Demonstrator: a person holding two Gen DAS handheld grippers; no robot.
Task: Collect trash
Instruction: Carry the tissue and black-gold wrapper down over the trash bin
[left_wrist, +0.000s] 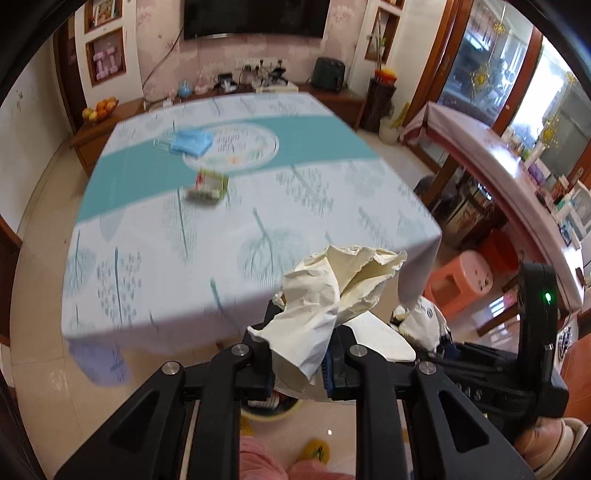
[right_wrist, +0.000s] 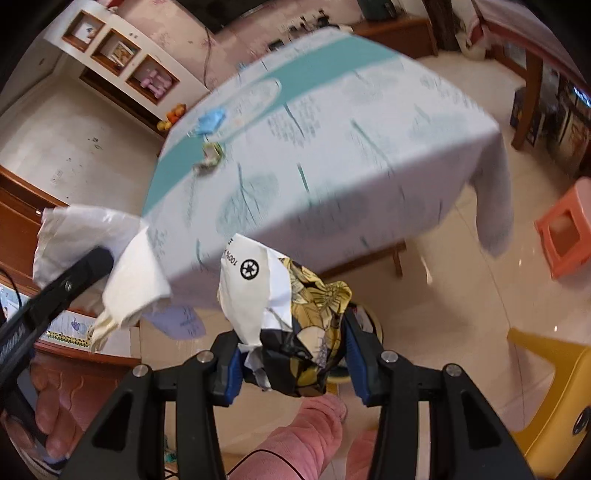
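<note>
In the left wrist view my left gripper (left_wrist: 301, 350) is shut on a crumpled cream-white paper (left_wrist: 325, 295), which sticks up past the fingertips. My right gripper (right_wrist: 295, 354) is shut on a crumpled wrapper (right_wrist: 291, 325), black and yellow with a white part bearing a recycling mark. Both are held off the near corner of the table (left_wrist: 221, 236), over the floor. The right wrist view also shows the left gripper (right_wrist: 92, 266) and its paper (right_wrist: 125, 269) at the left. A round bin with a pale yellow rim (right_wrist: 373, 325) stands on the floor under the wrapper. On the tablecloth lie a blue cloth-like item (left_wrist: 192, 142) and a small green-and-white carton (left_wrist: 208, 186).
An orange plastic stool (right_wrist: 565, 229) stands right of the table and a yellow chair (right_wrist: 546, 387) is near right. The person's pink trouser legs (right_wrist: 295, 443) and a yellow slipper (left_wrist: 314, 450) are below the grippers. A wooden sideboard (left_wrist: 332, 96) runs behind the table.
</note>
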